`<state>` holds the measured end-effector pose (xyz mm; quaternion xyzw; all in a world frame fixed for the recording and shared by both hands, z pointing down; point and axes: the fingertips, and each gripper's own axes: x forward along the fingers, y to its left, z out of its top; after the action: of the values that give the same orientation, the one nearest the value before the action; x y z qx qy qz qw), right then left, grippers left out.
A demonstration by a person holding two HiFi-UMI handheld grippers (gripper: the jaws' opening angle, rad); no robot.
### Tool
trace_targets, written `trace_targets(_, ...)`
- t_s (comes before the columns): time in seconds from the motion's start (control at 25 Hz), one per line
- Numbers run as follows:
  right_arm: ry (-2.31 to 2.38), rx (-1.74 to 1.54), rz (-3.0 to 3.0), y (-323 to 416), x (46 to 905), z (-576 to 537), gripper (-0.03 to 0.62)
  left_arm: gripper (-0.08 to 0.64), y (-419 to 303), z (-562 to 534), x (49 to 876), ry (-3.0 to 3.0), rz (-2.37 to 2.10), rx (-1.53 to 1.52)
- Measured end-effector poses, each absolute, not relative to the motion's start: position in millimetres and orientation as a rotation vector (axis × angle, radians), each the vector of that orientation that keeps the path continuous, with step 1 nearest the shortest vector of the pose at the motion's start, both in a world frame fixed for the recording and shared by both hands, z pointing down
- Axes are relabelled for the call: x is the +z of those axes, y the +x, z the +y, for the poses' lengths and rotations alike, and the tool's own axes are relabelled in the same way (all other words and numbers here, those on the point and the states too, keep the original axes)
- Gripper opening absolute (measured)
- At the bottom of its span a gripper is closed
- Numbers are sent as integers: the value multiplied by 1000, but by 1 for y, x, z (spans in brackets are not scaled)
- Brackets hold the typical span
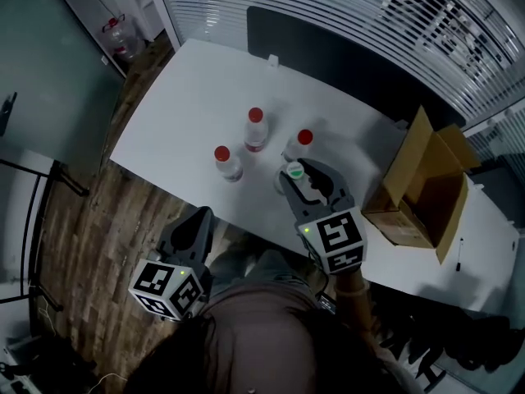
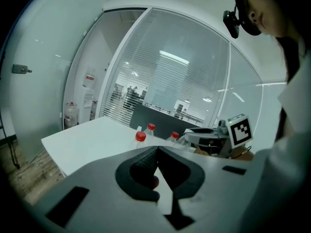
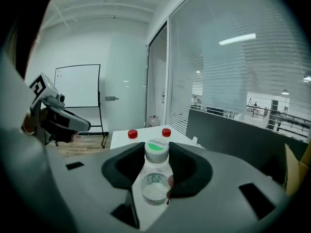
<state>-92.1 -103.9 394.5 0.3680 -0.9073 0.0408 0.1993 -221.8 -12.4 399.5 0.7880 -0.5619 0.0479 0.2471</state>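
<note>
My right gripper (image 1: 300, 176) (image 3: 156, 165) is shut on a clear bottle with a green-and-white cap (image 1: 293, 171) (image 3: 156, 174), and its jaws press the bottle's neck from both sides. Whether the bottle rests on the white table (image 1: 176, 105) or hangs just above it I cannot tell. Three red-capped bottles (image 1: 223, 162) (image 1: 255, 128) (image 1: 301, 141) stand just beyond it. My left gripper (image 1: 199, 217) (image 2: 156, 153) is shut on nothing, and it is held off the table's near edge, over the wooden floor.
An open cardboard box (image 1: 426, 189) sits on the table's right end. A dark partition (image 1: 344, 52) runs behind the table, with glass walls and blinds beyond. A whiteboard on a stand (image 3: 77, 86) is at the far left in the right gripper view.
</note>
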Motion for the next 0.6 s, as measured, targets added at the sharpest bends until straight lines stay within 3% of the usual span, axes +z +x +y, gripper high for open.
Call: trace_targets(0.6, 1018, 159, -2544, -100, 451, -118, 169, 8, -225, -19, 401, 2130, -1557, 146)
